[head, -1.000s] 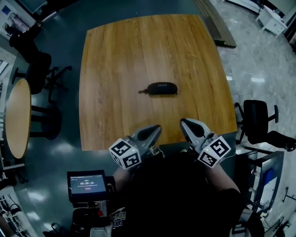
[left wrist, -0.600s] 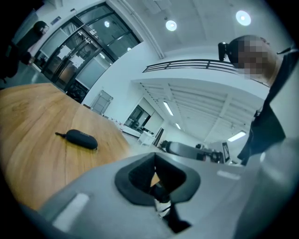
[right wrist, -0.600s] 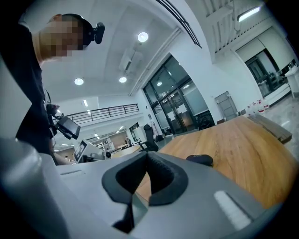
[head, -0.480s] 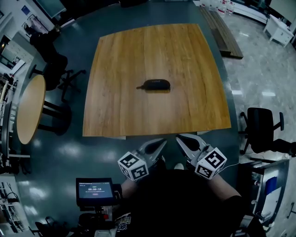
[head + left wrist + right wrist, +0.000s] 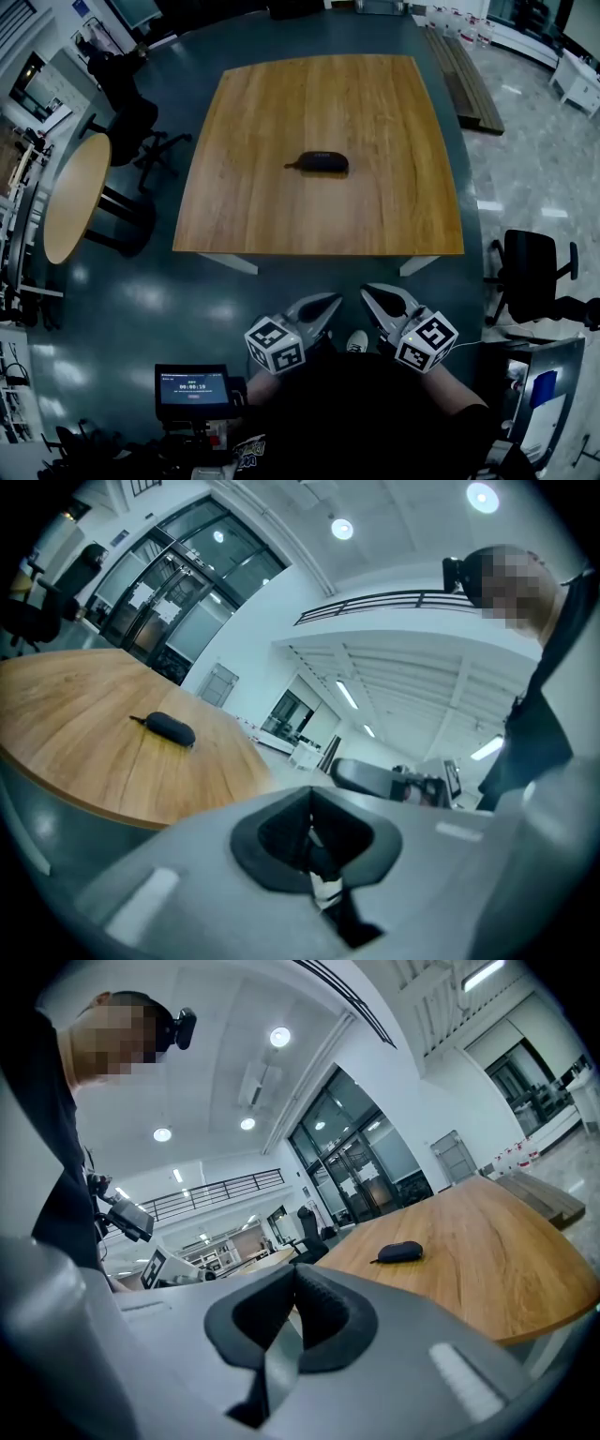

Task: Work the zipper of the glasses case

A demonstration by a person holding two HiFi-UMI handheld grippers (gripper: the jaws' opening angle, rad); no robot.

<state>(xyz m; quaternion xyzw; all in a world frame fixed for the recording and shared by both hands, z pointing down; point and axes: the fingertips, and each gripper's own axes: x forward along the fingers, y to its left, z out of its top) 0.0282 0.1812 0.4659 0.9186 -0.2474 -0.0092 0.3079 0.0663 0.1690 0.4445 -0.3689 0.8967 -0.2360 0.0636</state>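
Nearest the person, a small screen [image 5: 192,385] sits low at the left. Just beyond it both grippers are held side by side at waist height over the dark floor [image 5: 281,281], short of the bench [image 5: 281,112]. The left gripper [image 5: 323,305] has its jaws clenched with nothing between them, and the right gripper [image 5: 380,300] is pressed shut and empty too; each gripper view shows the pads meeting on bare air. A strip of floor lies between the jaws and the bench's near edge. The glasses case [image 5: 322,162] lies alone about mid-bench, well apart from both grippers and ahead of them. It is almost straight out from the left gripper and a little to the left of the right one, so the left hand looks marginally nearer. Its long axis runs across the view, roughly parallel to the near edge. A thin tab [image 5: 291,166] sticks out of its left end, toward the person's left. The case looks closed in outline, but the zipper is too small here to tell whether it is run shut or part open. That fits hands yet to reach the case as well as hands drawn back from it. Further off to the left stands a round table [image 5: 75,192].
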